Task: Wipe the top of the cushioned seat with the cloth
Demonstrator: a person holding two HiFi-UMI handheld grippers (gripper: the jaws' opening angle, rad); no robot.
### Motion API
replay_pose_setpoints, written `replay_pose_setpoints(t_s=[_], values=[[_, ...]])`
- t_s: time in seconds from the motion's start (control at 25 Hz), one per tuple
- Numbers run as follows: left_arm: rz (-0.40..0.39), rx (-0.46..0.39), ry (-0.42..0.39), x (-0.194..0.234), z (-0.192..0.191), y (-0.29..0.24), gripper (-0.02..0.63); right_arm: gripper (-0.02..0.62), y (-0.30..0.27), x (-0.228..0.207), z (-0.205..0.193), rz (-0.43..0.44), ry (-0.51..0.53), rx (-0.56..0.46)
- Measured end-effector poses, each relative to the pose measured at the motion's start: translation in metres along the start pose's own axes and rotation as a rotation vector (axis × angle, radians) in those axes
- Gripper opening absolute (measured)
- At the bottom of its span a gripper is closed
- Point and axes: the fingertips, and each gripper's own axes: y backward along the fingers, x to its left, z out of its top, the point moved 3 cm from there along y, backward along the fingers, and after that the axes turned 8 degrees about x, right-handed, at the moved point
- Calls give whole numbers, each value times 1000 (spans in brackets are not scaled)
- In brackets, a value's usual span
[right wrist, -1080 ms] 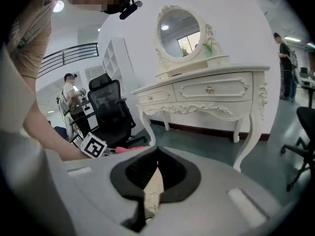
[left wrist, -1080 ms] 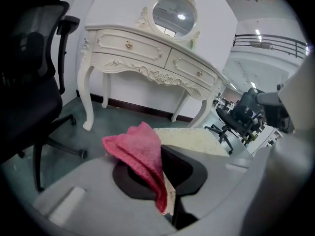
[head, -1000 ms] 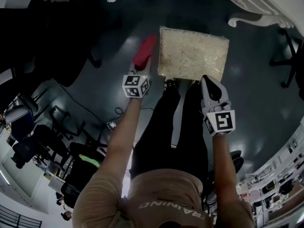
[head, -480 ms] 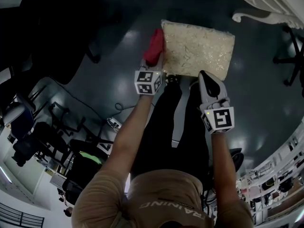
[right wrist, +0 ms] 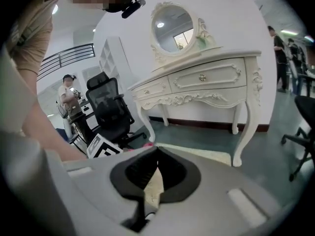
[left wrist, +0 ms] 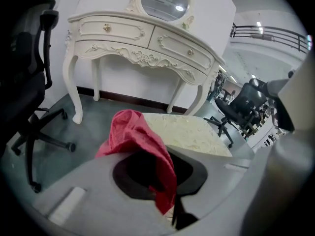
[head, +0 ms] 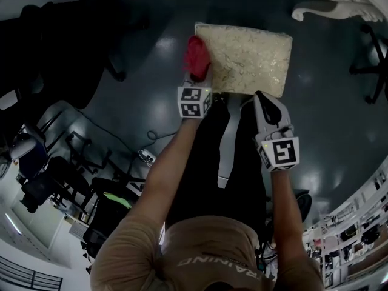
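The cushioned seat [head: 245, 58] is a cream rectangular pad standing on the dark floor in front of the person. A red cloth [head: 196, 56] hangs at the seat's left edge, and my left gripper [head: 199, 76] is shut on it. In the left gripper view the cloth [left wrist: 133, 134] drapes over the jaws and hides their tips, with the seat [left wrist: 189, 134] just beyond. My right gripper [head: 264, 102] hovers at the seat's near right corner, shut and holding nothing. The right gripper view shows a sliver of the seat [right wrist: 153, 186] behind the closed jaws.
A white carved dressing table [left wrist: 142, 38] with an oval mirror [right wrist: 172, 28] stands just past the seat. A black office chair [left wrist: 24, 82] is to the left and another [head: 370, 71] to the right. The person's legs [head: 224, 156] are right behind the seat.
My left gripper has carried the red cloth forward and to the right, from the floor side up to the seat's left edge. The right gripper has barely moved.
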Motion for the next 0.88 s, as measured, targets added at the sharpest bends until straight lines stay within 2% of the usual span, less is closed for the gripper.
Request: replay_pose_setpoints(t_s=[0.24,0.88], values=[[-23,11,14,-38,1,-16,38,2,23,-30,-14,-10,-30,-33],[-98,85,-80,-175,1,-82,38,2,80,-131,-51,-62,-108,-67]])
